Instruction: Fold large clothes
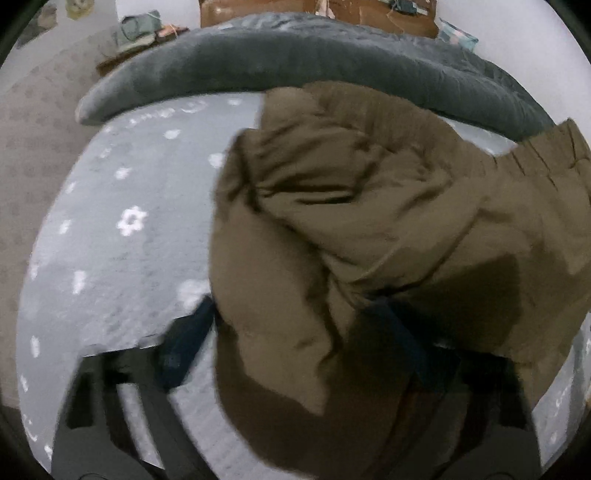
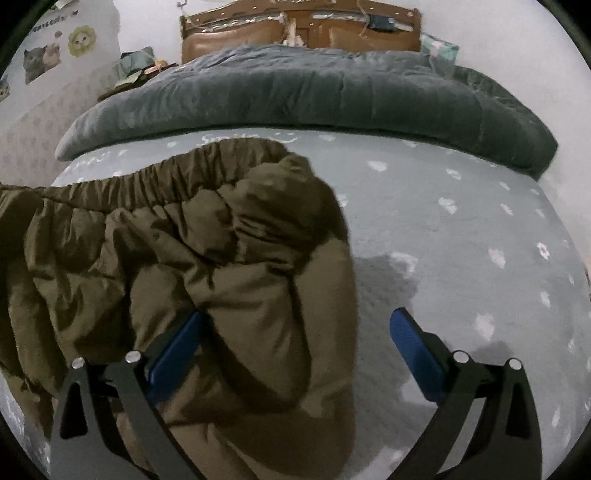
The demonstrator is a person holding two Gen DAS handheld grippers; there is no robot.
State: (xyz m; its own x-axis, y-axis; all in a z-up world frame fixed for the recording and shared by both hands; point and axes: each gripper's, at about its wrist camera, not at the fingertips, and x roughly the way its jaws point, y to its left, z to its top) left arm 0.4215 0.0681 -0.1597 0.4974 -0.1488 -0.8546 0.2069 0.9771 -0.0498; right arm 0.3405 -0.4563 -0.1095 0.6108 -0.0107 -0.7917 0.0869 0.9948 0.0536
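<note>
In the right wrist view, the right gripper (image 2: 295, 332) is seen with its blue-padded jaws spread wide; a fold of the brown padded garment (image 2: 207, 280) bulges between them, touching the left pad only. In the left wrist view, the left gripper (image 1: 295, 325) is largely draped by the same garment (image 1: 362, 229), so whether its jaws are pinching cannot be told. The garment is bunched on the pale flowered bedsheet (image 2: 461, 236), its elastic waistband (image 2: 155, 177) turned away from the grippers. Beyond it, a grey quilt (image 2: 303, 96) is heaped, and a wooden headboard (image 2: 299, 33) is seen behind
</note>
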